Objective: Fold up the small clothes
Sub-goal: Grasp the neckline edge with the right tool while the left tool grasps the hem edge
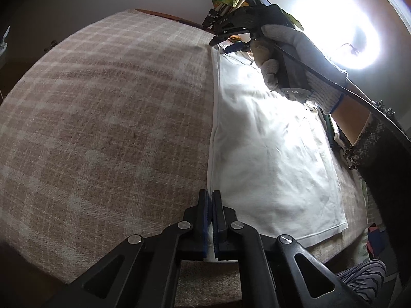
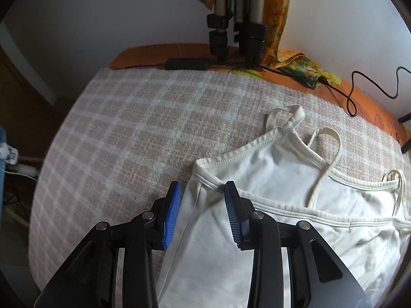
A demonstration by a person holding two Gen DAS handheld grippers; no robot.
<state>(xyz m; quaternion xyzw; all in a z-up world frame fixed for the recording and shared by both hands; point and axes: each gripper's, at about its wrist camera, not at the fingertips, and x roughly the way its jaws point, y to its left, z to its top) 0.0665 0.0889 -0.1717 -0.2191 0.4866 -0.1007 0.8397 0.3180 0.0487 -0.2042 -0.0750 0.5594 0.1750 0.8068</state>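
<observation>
My left gripper is clamped on the white camisole's side hem at six o'clock. My right gripper stands open, straddling its top corner on the checked blanket. Its straps trail toward one o'clock; I judge they could tangle if I pinch only one layer

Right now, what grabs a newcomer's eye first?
The white camisole, spread on the plaid blanket, straps toward the orange edge. The left gripper is shut on its side edge; the right gripper stands open over the top corner. A bright glare sits upper right.
</observation>
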